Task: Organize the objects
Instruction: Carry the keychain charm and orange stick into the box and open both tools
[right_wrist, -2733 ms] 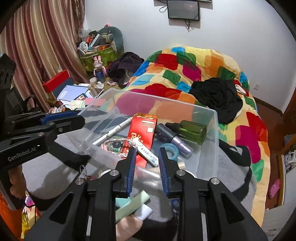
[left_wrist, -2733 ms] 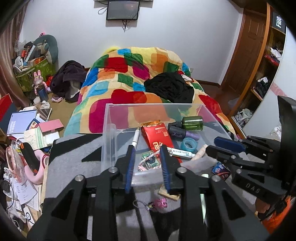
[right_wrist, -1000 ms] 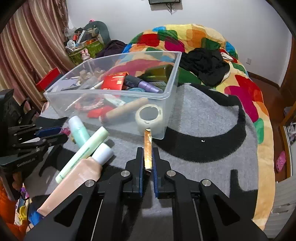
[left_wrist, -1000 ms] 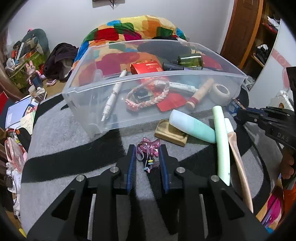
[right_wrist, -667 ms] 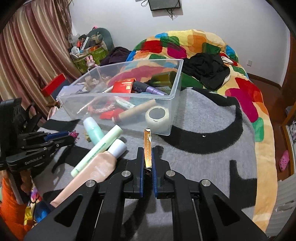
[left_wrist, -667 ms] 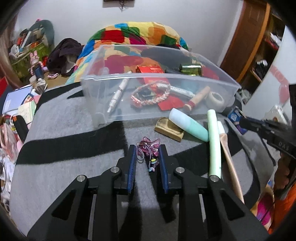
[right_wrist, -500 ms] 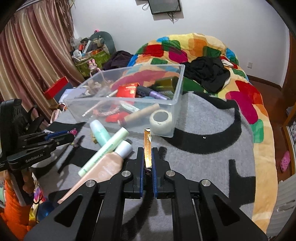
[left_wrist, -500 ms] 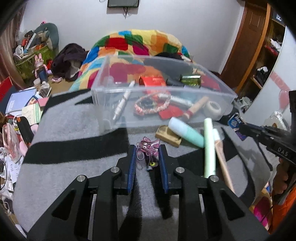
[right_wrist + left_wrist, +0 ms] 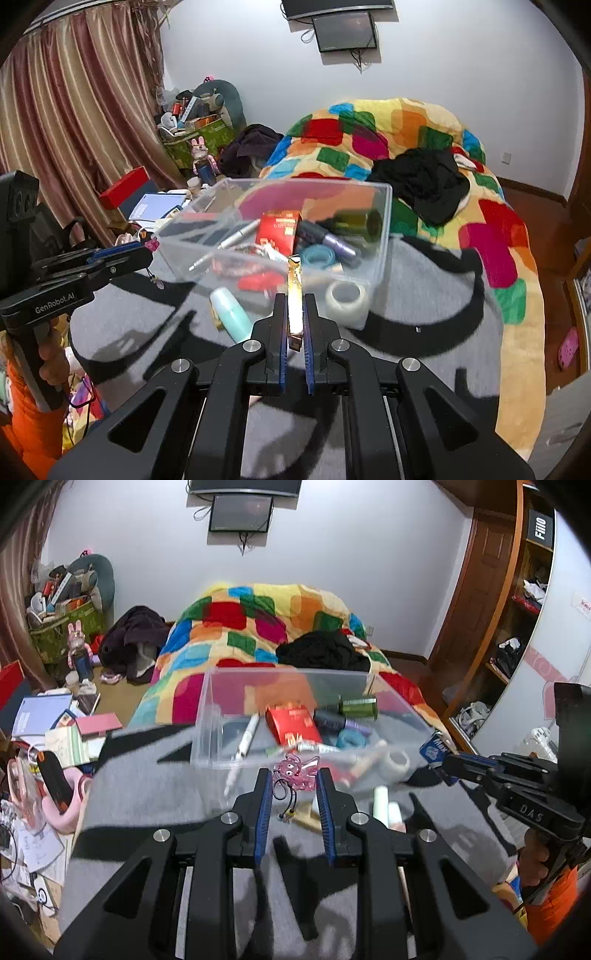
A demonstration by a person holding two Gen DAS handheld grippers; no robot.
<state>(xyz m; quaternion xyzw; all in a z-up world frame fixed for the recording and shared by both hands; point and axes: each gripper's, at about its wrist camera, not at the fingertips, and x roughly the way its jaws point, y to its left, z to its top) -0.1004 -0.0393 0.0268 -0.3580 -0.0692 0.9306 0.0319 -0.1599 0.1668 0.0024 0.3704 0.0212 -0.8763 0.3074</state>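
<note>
My left gripper (image 9: 293,779) is shut on a pink keychain charm (image 9: 295,771) with a dangling cord, held up in front of the near wall of the clear plastic bin (image 9: 210,738). My right gripper (image 9: 294,306) is shut on a thin gold box (image 9: 294,295), raised before the same bin (image 9: 380,236). The bin holds a red box (image 9: 293,725), a pen (image 9: 246,736), a green bottle (image 9: 358,706), a purple tube and blue tape. The left gripper also shows in the right wrist view (image 9: 146,254), the right gripper in the left wrist view (image 9: 448,768).
A mint bottle (image 9: 231,315) and a tape roll (image 9: 345,295) lie on the grey-and-black blanket (image 9: 424,295) by the bin. A wooden block (image 9: 306,814) and tubes (image 9: 382,805) lie before it. Colourful quilt (image 9: 266,627) behind; floor clutter (image 9: 55,731) at left.
Both grippers have lifted their items off the blanket and risen toward the bin. The charm now hangs at the bin's rim; the gold box stands higher against the bin.
</note>
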